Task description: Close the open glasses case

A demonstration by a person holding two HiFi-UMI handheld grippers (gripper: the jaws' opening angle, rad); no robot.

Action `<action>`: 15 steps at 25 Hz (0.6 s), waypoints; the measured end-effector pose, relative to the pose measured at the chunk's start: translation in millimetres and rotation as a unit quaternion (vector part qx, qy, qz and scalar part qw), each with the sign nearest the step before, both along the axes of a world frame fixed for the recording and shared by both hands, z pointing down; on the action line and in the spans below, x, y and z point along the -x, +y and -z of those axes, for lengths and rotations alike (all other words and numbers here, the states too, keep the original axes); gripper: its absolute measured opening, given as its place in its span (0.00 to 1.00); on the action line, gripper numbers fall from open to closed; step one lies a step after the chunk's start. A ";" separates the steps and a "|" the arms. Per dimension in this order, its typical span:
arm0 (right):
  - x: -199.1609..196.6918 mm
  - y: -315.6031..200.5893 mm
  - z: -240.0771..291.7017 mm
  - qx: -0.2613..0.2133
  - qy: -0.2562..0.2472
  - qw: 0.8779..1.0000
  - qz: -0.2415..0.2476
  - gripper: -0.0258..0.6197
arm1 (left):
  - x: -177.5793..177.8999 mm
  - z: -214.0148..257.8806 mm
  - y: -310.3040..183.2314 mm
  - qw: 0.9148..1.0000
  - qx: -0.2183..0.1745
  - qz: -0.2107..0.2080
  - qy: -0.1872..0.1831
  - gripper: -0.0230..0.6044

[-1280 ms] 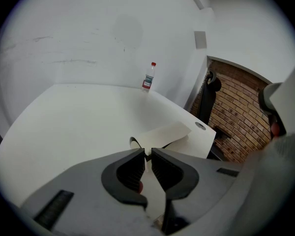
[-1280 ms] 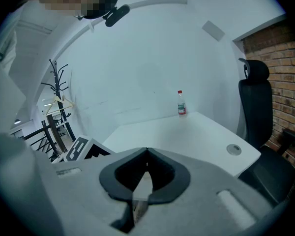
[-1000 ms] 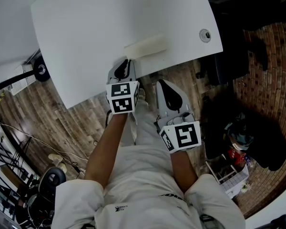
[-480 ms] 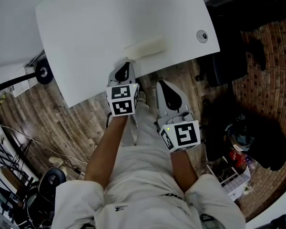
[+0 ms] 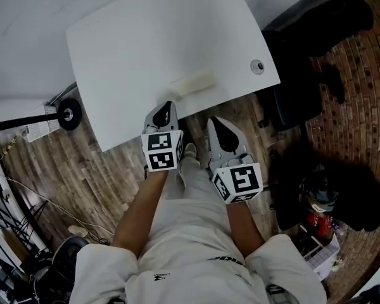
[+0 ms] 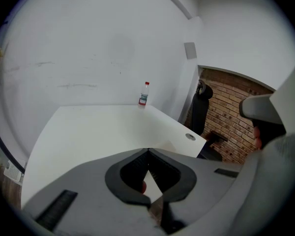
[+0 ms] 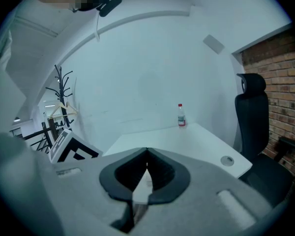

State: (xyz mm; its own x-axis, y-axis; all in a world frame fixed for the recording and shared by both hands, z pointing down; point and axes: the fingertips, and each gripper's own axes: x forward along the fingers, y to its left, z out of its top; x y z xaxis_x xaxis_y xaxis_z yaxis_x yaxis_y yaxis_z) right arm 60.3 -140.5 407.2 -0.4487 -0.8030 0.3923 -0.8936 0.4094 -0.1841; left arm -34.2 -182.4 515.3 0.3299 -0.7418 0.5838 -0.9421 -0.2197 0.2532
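- The right gripper [image 5: 220,126] is hovering short of the worktop [image 5: 133,56], jaws closed on nothing.
- The left gripper [image 5: 166,108] is hovering at the worktop's near edge, jaws closed too, empty.
- The glasses case [image 5: 191,85] is lying just beyond it.

Soft, even room light. The counter [image 5: 145,49] beyond the left gripper [image 5: 167,108] is bright white, without glare. Both gripper views bulge and have black corners. The right gripper [image 7: 147,151] view is dimmer, bluish and soft up close.
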 end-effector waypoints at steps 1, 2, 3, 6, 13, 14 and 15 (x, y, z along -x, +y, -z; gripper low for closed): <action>-1.0 1.2 5.1 -0.002 -0.002 1.000 0.000 0.04 | 0.1 9.7 2.7 1.000 -0.006 -0.001 0.000 0.03; -2.1 2.3 10.2 -0.005 -0.002 1.000 0.000 0.04 | -0.2 19.9 5.2 1.000 -0.014 -0.003 0.000 0.03; -2.9 3.3 15.3 -0.008 -0.003 1.000 0.000 0.04 | -0.6 30.3 7.3 1.000 -0.022 -0.005 0.001 0.03; -2.5 6.6 30.8 -0.020 -0.007 1.000 0.001 0.04 | -1.6 63.1 13.4 0.999 -0.048 -0.011 0.003 0.03; -3.6 22.6 70.5 -0.049 -0.008 0.999 0.007 0.04 | -15.8 130.8 38.6 0.994 -0.101 -0.032 0.010 0.03; -2.8 23.4 75.1 -0.053 -0.008 0.999 0.007 0.04 | -16.3 138.7 41.5 0.994 -0.106 -0.035 0.009 0.03; -0.9 24.2 79.4 -0.057 -0.010 0.998 0.008 0.04 | -15.2 146.2 44.3 0.993 -0.112 -0.037 0.009 0.03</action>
State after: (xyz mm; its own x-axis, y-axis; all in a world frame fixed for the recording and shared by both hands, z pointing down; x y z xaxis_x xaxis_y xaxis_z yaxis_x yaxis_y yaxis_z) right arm 61.1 -116.3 327.7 -0.4683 -0.8345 0.2902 -0.8836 0.4427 -0.1527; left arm -19.0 -138.1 369.1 0.3977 -0.8256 0.4002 -0.9169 -0.3416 0.2063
